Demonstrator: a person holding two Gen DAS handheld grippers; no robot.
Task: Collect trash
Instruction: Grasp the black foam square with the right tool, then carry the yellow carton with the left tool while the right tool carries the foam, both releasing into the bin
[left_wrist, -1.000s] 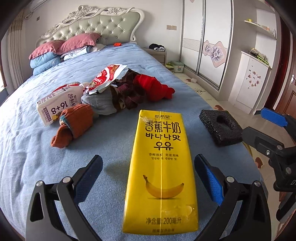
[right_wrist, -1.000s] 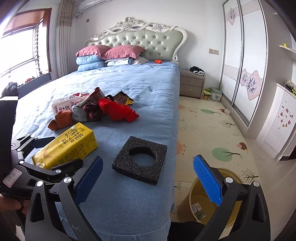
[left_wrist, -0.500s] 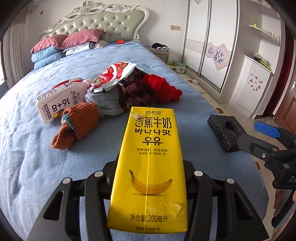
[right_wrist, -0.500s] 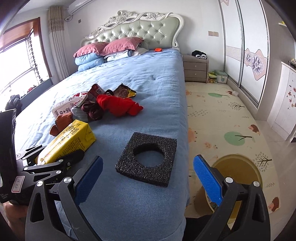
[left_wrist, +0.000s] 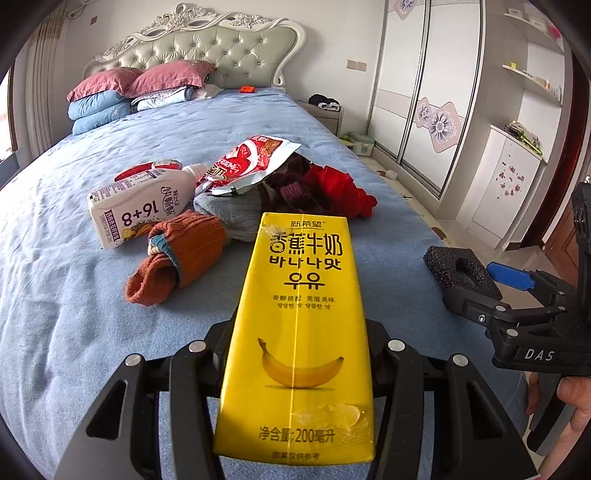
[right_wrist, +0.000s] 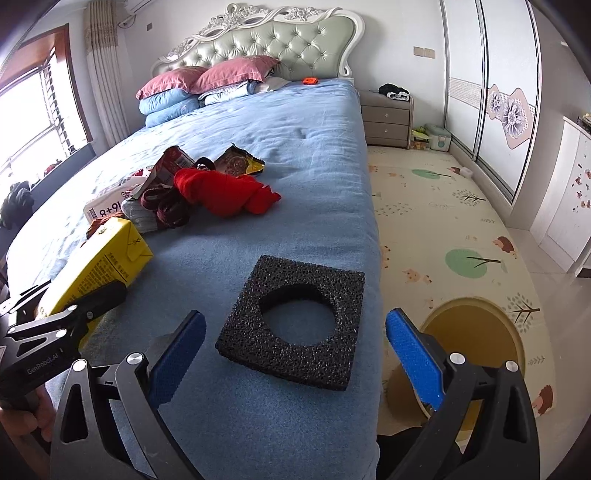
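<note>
My left gripper (left_wrist: 299, 354) is shut on a yellow banana milk carton (left_wrist: 301, 332) and holds it over the blue bed; the carton also shows in the right wrist view (right_wrist: 99, 266). My right gripper (right_wrist: 295, 354) is open, its blue pads on either side of a black foam square with a round hole (right_wrist: 295, 321), just above it. The foam also shows in the left wrist view (left_wrist: 458, 269). Further up the bed lie a white drink bottle (left_wrist: 140, 206), a red snack wrapper (left_wrist: 247, 162) and another wrapper (right_wrist: 240, 164).
Socks and cloths lie among the trash: an orange sock (left_wrist: 177, 258), a red cloth (right_wrist: 221, 192), dark and grey ones. A yellow bin (right_wrist: 476, 343) stands on the floor mat right of the bed edge. Pillows, nightstand and wardrobe are further off.
My left gripper closed on the yellow carton and lifted it slightly. My right gripper moved forward and down over the black foam square, still open.
</note>
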